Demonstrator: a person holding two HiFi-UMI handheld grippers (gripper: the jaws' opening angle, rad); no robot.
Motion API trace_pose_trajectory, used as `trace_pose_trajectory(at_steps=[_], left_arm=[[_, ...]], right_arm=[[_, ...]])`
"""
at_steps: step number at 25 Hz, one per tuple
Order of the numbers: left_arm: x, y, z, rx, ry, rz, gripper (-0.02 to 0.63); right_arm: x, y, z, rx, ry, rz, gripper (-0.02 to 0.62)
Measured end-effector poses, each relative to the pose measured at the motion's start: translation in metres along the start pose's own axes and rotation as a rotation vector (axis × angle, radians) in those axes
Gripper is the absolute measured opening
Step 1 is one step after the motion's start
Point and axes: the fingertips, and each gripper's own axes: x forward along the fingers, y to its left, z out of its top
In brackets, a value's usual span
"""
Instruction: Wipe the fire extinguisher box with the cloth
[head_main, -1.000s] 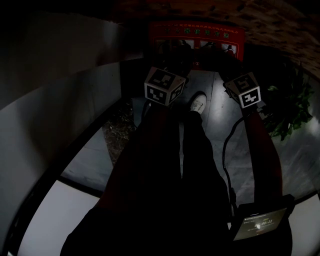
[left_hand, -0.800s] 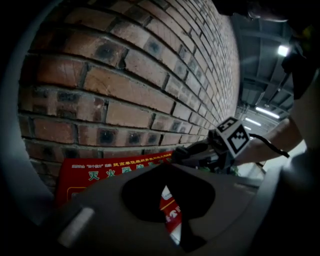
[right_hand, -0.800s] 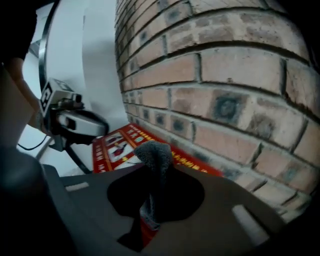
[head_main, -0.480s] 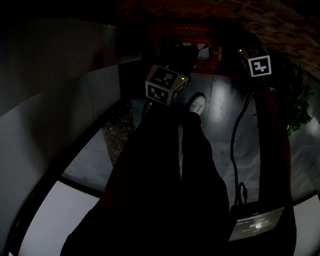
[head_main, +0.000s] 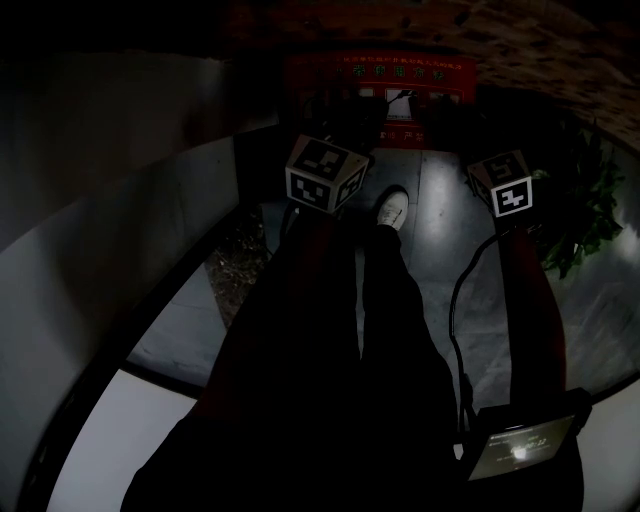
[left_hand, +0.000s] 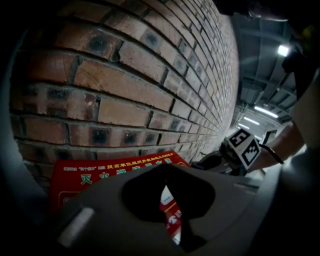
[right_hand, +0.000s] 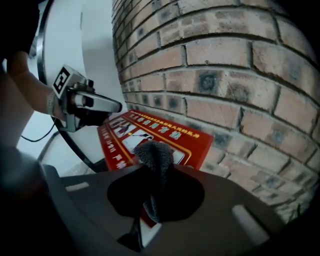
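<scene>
The right gripper (right_hand: 152, 197) has its 2 jaws clamped on the grey cloth (right_hand: 156, 159), which bunches out of them in a rounded wad pointed at the red fire extinguisher box (right_hand: 192, 139). The box sits low at the far end of the scene, tight against the foot of the brick wall (right_hand: 225, 60), with its printed red face showing. The cloth looks near that face but apart from it, so I judge the wipe is not yet in contact. The left gripper (left_hand: 164, 187) hangs to the left of the right one, aimed at the same box, its jaws drawn together to a thin slit with nothing between them. To wipe well, bring the wad down until it flattens slightly on the red face. Then draw it in long overlapping passes from the far edge by the wall toward the near edge, tilting the gripper so that cloth, not jaw tips, meets the panel. Only 1 fold seems pinched, so hard dragging may tug the cloth loose; moderate pressure looks wiser. The left gripper could steady the box's left side if it shifts, and is otherwise best held clear of the stroke.
</scene>
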Motion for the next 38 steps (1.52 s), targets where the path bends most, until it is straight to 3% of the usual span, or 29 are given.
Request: trace_pose_trajectory(at_steps=[6,9,13,20,26,30,38], left_arm=[[-0.007,-0.006,0.0,0.016,0.009,-0.02,-0.005],[-0.02,-0.013,0.004,0.032,0.006,-0.029,-0.005],[-0.054,-0.026,0.022,0.071,-0.029,-0.037,-0.005],[-0.132,-0.062,0.063,0.153,-0.069,-0.068,-0.005],[-0.223,-0.127,0.119,0.245,-0.186,-0.177,-0.005],[-0.285,-0.167,0.156,0.288,-0.28,-0.225,-0.005],[-0.376,-0.253,0.212,0.342,-0.41,-0.235,-0.005]], right_arm=[[-0.011,0.023,-0.018,0.093,-0.004,0.01,0.034],[-0.017,0.025,-0.014,0.15,-0.06,0.019,0.035],[-0.05,0.038,0.037,0.143,-0.229,0.034,0.034],[-0.134,0.078,0.116,0.121,-0.425,0.0,0.034],[-0.232,0.148,0.188,0.106,-0.558,0.003,0.034],[-0.286,0.196,0.216,0.024,-0.604,0.0,0.034],[-0.375,0.258,0.247,-0.018,-0.753,0.08,0.034]])
